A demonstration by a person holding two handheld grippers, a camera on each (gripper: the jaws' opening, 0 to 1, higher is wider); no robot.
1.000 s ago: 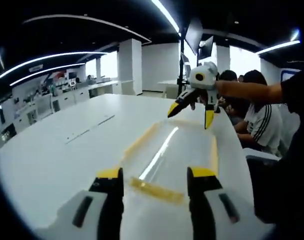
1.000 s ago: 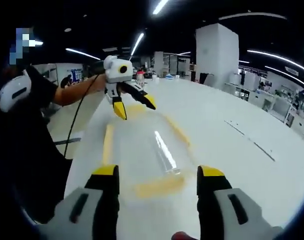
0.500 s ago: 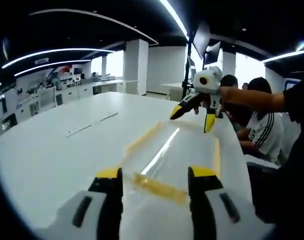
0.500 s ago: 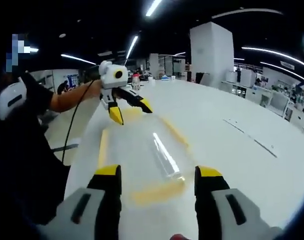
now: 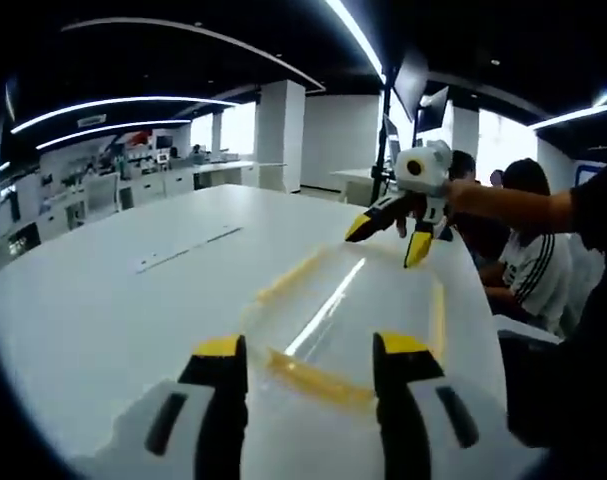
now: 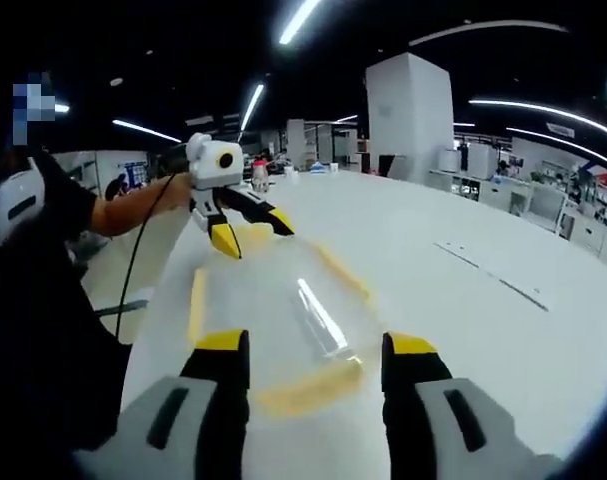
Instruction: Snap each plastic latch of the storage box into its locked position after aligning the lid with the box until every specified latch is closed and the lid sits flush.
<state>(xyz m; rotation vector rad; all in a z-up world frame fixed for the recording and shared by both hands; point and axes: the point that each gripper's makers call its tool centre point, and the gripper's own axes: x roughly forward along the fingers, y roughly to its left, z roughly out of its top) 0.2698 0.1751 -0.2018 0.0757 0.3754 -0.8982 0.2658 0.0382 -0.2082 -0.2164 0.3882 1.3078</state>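
So there's a big white table (image 5: 103, 300) in an open office, and near its edge sits the box (image 5: 353, 320), clear plastic with a see-through lid (image 6: 283, 310) and yellow latches along the rim. A person in a dark top stands at the table edge holding both tools, one at each short end of the box, and another person in a white striped shirt (image 5: 528, 265) sits further back on the right in the left gripper view. The left gripper (image 5: 308, 350) hangs over its end of the box, jaws spread wide and holding nothing, with a yellow latch (image 5: 318, 378) showing right between them. Same deal for the right gripper (image 6: 316, 345): jaws apart, nothing clamped, its end latch (image 6: 308, 388) sitting between the tips. Yellow latches also run down both long sides. Can't tell if any latch is snapped shut.
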